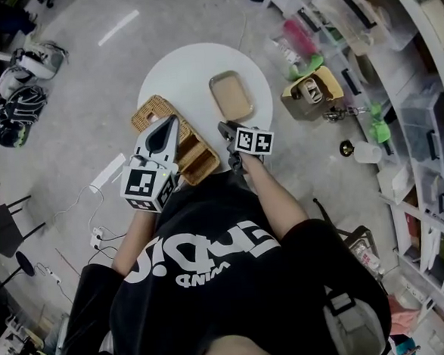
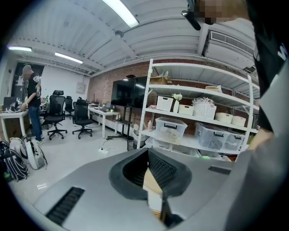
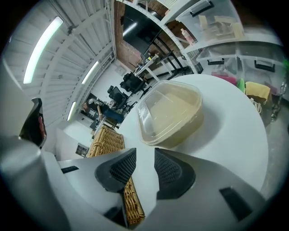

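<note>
We hover, nothing gripped — left tongs (image 2: 148,151) pressed together over wicker basket (image 1: 150,110), right tongs (image 3: 145,156) slightly spread toward lidded container (image 3: 169,110).

Long white ceiling tube lamps (image 2: 122,13) give bright, even light. The round white table (image 3: 235,117) under them shows soft shadows. Both gripper views curve and darken at their edges.

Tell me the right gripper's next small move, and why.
Probably ease the right gripper forward toward the lidded container. Its jaws stand apart with only the white table showing between them. The container lies just ahead, untouched, and the wicker basket sits off to one side.
</note>
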Demonstrator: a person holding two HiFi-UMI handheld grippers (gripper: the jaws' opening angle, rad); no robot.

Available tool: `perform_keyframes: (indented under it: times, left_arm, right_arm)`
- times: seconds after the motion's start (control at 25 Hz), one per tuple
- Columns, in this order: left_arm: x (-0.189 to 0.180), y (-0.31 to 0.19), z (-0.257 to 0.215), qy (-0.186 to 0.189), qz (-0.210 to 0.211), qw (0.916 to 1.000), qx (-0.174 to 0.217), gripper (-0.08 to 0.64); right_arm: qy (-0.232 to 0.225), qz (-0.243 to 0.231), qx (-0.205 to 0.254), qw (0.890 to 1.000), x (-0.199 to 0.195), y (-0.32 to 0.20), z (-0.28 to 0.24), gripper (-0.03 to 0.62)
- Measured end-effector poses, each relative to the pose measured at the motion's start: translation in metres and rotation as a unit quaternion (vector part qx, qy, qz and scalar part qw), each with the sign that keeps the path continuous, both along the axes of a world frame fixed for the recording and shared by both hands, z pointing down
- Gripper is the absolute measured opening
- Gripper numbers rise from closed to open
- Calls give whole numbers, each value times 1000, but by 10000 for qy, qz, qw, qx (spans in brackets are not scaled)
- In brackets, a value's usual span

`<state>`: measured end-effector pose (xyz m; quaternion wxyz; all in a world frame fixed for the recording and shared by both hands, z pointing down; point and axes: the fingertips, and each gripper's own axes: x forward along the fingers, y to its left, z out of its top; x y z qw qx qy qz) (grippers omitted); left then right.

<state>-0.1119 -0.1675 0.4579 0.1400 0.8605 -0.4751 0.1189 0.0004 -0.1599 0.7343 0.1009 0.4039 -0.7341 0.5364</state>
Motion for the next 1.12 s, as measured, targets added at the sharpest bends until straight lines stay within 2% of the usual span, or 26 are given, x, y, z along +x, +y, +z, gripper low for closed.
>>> perform_keyframes:
  times: [0.16, 0.4, 0.68, 0.88, 1.12]
  left_arm:
    - [-1, -1, 1, -38, -13, 10000, -47, -2]
    - [-2, 0, 5, -56, -52, 9999, -134, -2]
    - [-2, 1, 7, -43, -49, 9998, -164, -2]
    - [0, 3, 7, -34, -30, 9999, -156, -2]
    - [2, 8, 6, -26, 5, 9999, -126, -2]
  right_arm:
    - [-91, 205, -49, 9997, 1, -4, 1, 81]
    - [-146, 266, -55, 9995, 2, -5, 4, 41]
    - [-150, 289, -56, 9995, 5, -3, 1, 26]
    - [-176, 282, 70, 9994, 7, -1, -5, -2]
    - [-229, 241, 228, 9992, 6, 3, -16, -2]
